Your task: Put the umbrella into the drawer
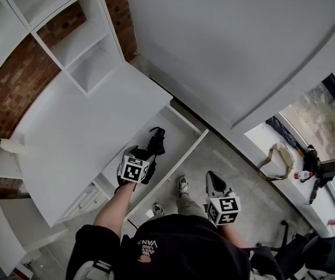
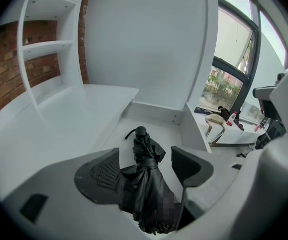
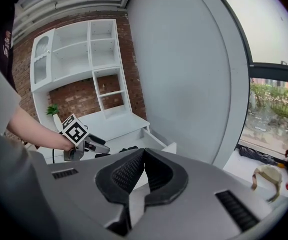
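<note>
A folded black umbrella (image 2: 146, 176) lies lengthwise in the open white drawer (image 1: 182, 134), its far end resting on the drawer floor. My left gripper (image 1: 147, 165) sits at the drawer's near end. Its jaws are closed around the umbrella's thick fabric part (image 1: 155, 142). The left pad (image 2: 103, 174) presses into the cloth, and the right pad (image 2: 190, 166) stands close beside it. My right gripper (image 1: 214, 184) hangs over the floor to the right of the drawer, shut with nothing in it. In the right gripper view the left gripper (image 3: 83, 143) shows over the drawer.
The drawer sticks out from a white cabinet top (image 1: 80, 127) with open shelves (image 1: 68, 34) against a brick wall. A white wall panel (image 1: 231, 45) runs along the drawer's far side. A person's feet (image 1: 182, 185) stand on the floor. A window ledge (image 1: 284, 156) holds clutter at right.
</note>
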{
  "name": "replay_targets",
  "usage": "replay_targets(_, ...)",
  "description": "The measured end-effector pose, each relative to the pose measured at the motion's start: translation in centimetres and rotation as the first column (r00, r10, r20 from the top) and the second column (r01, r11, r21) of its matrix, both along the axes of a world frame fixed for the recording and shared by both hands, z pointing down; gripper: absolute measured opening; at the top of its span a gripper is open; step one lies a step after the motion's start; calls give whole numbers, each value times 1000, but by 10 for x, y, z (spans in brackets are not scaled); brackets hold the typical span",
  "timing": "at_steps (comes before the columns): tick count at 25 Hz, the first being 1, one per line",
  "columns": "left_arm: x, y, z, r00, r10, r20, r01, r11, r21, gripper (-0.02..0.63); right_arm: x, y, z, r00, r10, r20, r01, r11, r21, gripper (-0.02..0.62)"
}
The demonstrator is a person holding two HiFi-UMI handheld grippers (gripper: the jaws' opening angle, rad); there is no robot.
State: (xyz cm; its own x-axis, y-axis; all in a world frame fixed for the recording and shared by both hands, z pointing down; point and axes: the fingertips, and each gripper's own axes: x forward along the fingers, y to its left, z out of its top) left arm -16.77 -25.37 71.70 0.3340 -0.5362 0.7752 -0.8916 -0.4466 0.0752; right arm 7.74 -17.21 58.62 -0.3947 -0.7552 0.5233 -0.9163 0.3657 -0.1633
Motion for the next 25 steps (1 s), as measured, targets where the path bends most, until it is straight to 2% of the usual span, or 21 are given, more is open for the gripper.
replay_targets(4,1,15,-27,999,6,-47,-2,997,75,303,-11,13,-6,1000,-11,5,11,1000,17,2)
replay_targets(7,-2,30,-47,997,7,-72,3,992,129,233,-18,23,-10,1000,-16,7,16,999,29,2)
replay_targets(12,-10,56,-82,992,2,-124,23,980,199,174,-32,37,-18,1000,-16,14,15,998,61,2)
replay_targets(21,-41,110,-139,982,-29,-185,92,935,342,53,-66,66,-33,999,-19,37,15,993,120,2)
replay_targets(25,-54,136,-162,978,-41,-204,121,911,394,25,-80,78,-43,998,-27,58,18,989,146,2)
